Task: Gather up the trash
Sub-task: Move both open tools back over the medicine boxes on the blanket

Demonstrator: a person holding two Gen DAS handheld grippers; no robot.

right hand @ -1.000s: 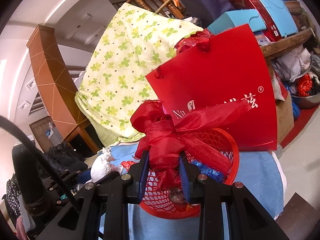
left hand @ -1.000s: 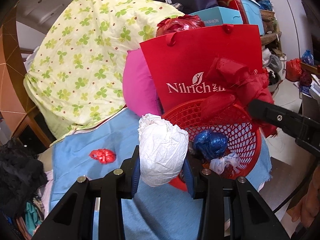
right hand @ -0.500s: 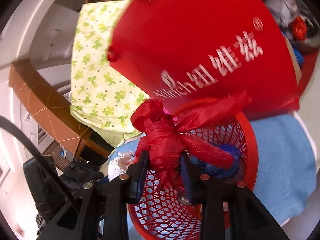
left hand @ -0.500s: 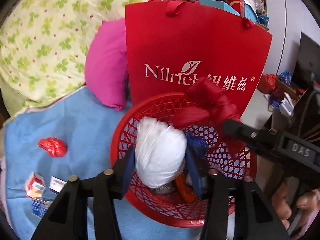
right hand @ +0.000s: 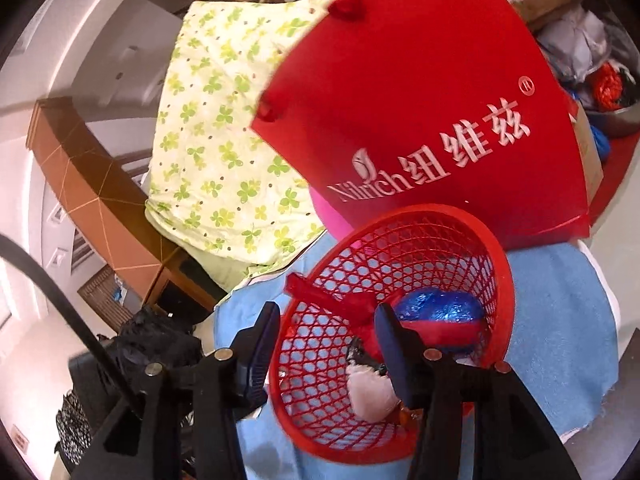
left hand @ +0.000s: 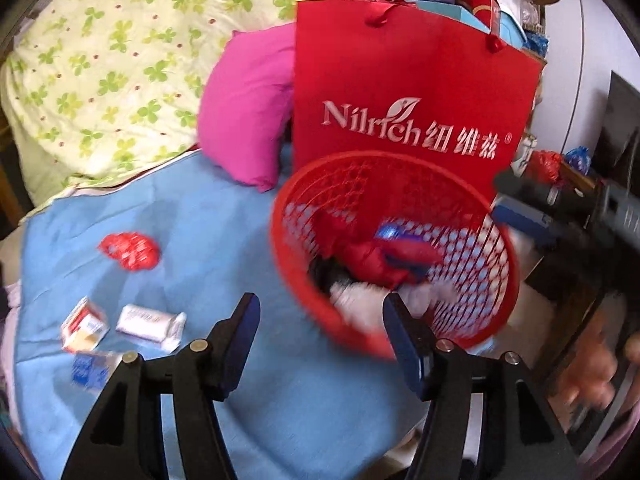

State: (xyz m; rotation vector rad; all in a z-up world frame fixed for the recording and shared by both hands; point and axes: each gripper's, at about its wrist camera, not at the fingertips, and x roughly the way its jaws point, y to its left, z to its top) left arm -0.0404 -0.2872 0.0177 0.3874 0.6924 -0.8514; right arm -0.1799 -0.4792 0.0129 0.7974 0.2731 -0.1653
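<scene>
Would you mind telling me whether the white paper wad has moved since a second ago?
Yes. The white paper wad left the left gripper and dropped into the red basket.

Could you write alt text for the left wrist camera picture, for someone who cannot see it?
The left gripper, jaws opening and empty, hangs over a red mesh basket of crumpled trash on a blue cloth. A red wrapper and small packets lie left.

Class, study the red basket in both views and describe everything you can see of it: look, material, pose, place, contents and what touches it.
The red basket is round, of what looks like plastic lattice with a solid rim. It sits on the blue cloth, in front of the red paper bag. Inside lie a red ribbon, a blue wad and a white wad. Neither claw grips it.
</scene>
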